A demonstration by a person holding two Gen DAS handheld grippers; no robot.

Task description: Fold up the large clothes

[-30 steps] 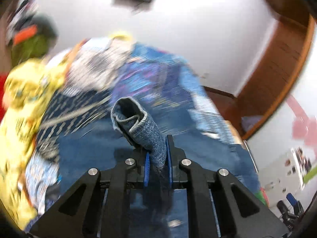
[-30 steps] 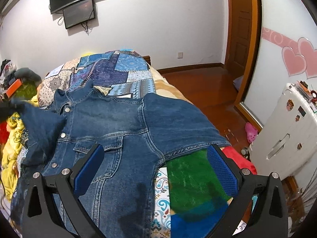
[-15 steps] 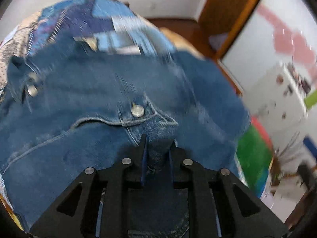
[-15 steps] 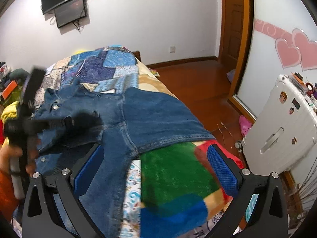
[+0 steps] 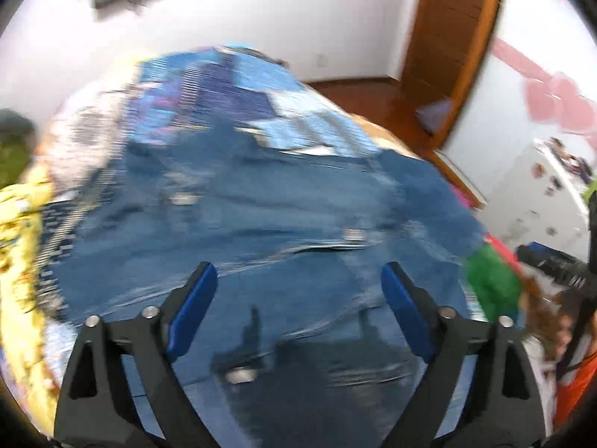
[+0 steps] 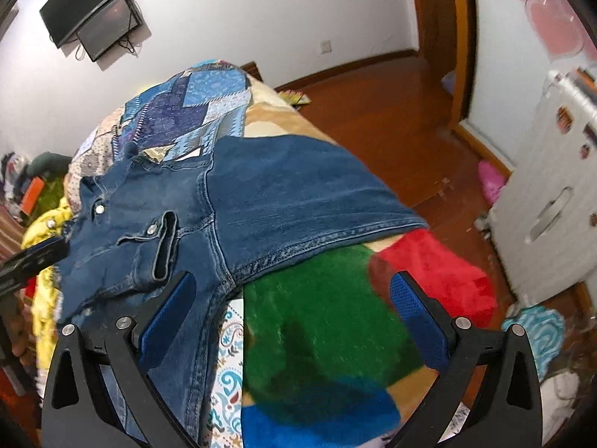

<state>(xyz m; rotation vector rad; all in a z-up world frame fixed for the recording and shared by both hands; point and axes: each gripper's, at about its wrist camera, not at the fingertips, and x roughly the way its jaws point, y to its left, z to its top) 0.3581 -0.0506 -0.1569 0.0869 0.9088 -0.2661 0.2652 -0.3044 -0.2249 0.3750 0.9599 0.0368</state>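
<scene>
A blue denim jacket (image 6: 238, 201) lies spread on the bed, front up, collar toward the far end. Its left sleeve is folded in across the chest, the cuff (image 6: 164, 246) lying by a metal button. The right sleeve (image 6: 306, 194) stretches out toward the bed's right edge. My left gripper (image 5: 298, 298) is open and empty, hovering over the jacket's lower front (image 5: 261, 224); that view is blurred. My right gripper (image 6: 291, 310) is open and empty above the blanket, just right of the jacket's side seam. The left gripper's black body (image 6: 33, 261) shows at the far left of the right wrist view.
The bed carries a patchwork quilt (image 6: 194, 112) and a green, red and blue fleece blanket (image 6: 328, 321). Yellow clothes (image 6: 44, 231) pile at the left. A white suitcase (image 6: 552, 194) stands on the wooden floor (image 6: 391, 119) at the right. A door frame (image 6: 459, 37) is behind.
My left gripper carried the sleeve cuff across onto the jacket's chest, let it go and opened wide. My right gripper stayed open and shifted slightly right.
</scene>
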